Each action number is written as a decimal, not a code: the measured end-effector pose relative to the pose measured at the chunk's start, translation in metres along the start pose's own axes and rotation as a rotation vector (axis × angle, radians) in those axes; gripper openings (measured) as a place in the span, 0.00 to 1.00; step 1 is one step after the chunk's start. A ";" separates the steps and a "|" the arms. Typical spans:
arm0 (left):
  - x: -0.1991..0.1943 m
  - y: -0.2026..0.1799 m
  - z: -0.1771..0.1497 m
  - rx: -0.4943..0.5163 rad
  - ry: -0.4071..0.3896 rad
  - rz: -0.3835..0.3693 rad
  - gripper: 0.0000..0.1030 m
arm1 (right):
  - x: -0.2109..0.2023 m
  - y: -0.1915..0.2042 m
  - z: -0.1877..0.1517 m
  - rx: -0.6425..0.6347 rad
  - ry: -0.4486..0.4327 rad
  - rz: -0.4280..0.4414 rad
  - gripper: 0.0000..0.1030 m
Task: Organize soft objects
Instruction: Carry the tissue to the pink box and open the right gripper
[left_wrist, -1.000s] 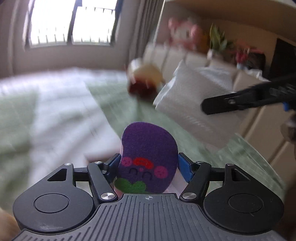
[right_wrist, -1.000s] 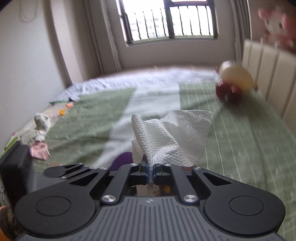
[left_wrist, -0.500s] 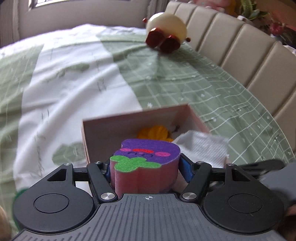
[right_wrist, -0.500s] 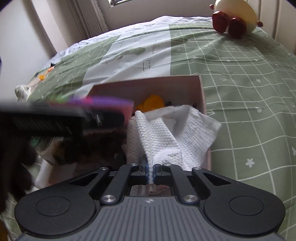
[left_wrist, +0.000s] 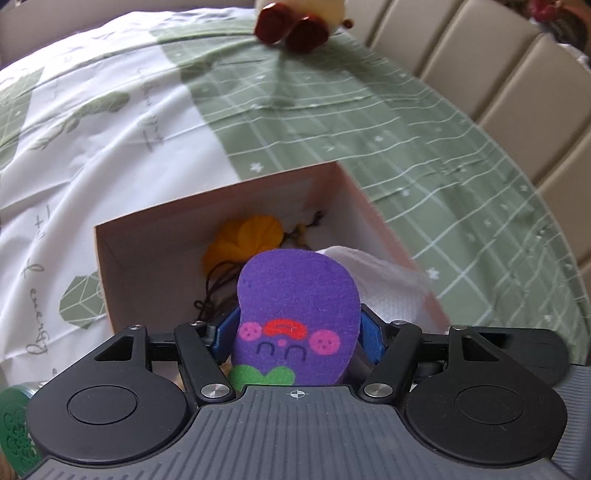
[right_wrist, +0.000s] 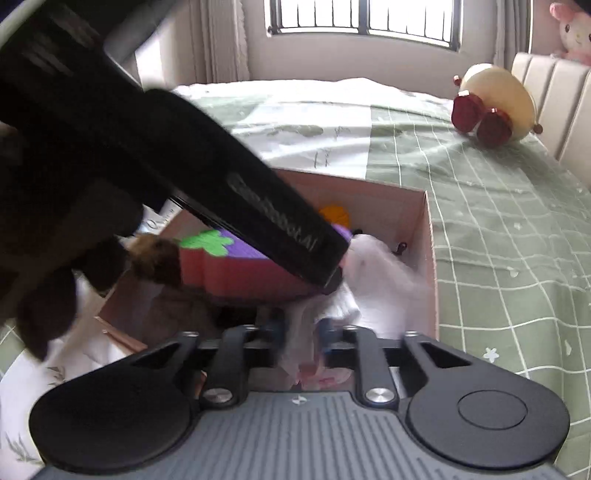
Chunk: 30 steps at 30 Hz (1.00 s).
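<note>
currently left gripper (left_wrist: 298, 332) pinches the purple sponge (left_wrist: 297, 314) over the pink box (left_wrist: 155, 229) on the bed (left_wrist: 443, 140); right gripper (right_wrist: 301, 334) spread around the white cloth (right_wrist: 369, 269) in the box.

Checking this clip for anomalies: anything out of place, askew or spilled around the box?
Nothing spilled. The white cloth drapes over the pink box's right wall rather than lying fully inside. The round plush lies tipped near the headboard.

Purple eggplant sponge (left_wrist: 299, 314) and white cloth (left_wrist: 388, 291) over pink box (left_wrist: 155, 221).
</note>
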<state>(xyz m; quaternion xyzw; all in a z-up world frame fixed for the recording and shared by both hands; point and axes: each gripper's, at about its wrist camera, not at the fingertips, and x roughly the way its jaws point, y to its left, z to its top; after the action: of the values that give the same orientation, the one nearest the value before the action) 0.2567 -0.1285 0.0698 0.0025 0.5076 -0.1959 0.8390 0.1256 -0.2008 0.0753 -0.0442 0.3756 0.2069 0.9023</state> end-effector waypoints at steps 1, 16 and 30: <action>0.002 0.001 0.000 -0.002 0.000 0.009 0.70 | -0.005 0.000 -0.001 -0.012 -0.015 -0.001 0.40; -0.032 0.014 -0.010 -0.073 -0.096 -0.020 0.70 | 0.029 -0.014 -0.003 0.148 0.087 0.070 0.40; -0.019 0.023 -0.029 -0.186 -0.185 -0.040 0.70 | -0.025 0.005 -0.021 0.069 -0.096 -0.054 0.57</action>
<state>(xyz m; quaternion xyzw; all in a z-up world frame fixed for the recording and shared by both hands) 0.2312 -0.0953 0.0677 -0.1037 0.4440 -0.1642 0.8747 0.0934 -0.2098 0.0780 -0.0130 0.3373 0.1715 0.9255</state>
